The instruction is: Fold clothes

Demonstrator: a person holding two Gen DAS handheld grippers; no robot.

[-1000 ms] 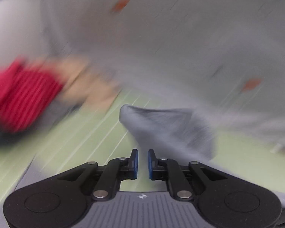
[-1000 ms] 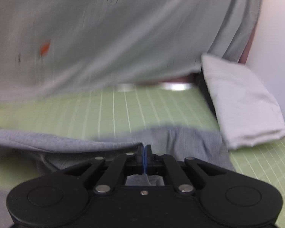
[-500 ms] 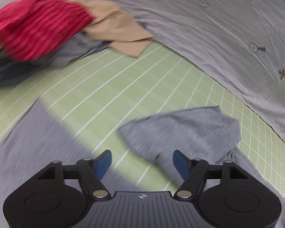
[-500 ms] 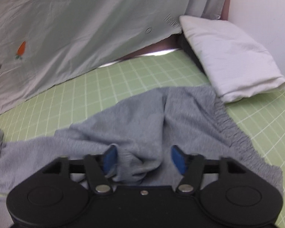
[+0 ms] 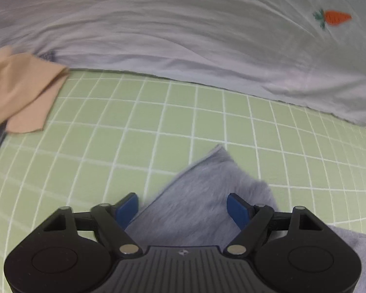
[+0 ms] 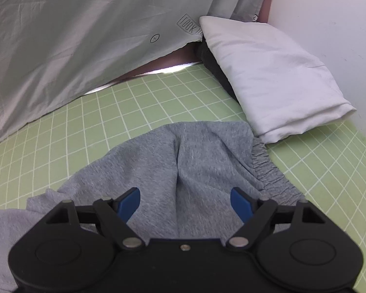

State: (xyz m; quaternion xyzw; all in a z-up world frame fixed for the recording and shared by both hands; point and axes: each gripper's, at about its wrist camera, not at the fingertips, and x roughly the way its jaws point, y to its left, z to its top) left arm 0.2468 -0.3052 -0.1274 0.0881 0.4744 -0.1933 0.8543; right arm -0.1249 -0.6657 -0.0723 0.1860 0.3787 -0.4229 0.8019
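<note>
A grey knit garment (image 6: 183, 171) with an elastic waistband (image 6: 268, 168) lies rumpled on the green grid mat (image 6: 109, 122). My right gripper (image 6: 185, 205) is open just above its middle fold, holding nothing. In the left wrist view a pointed end of the same grey garment (image 5: 207, 195) lies on the mat (image 5: 158, 127). My left gripper (image 5: 183, 207) is open, its blue pads on either side of that end, not gripping it.
A large pale grey sheet with a carrot print (image 5: 334, 18) lies along the mat's far side (image 6: 85, 36). A beige garment (image 5: 19, 92) lies at far left. A folded white cloth (image 6: 275, 73) sits at right by the white wall (image 6: 329, 12).
Both grippers opened and let go of the grey garment, which now lies on the mat. The left view swung away from the red garment pile toward the sheet.
</note>
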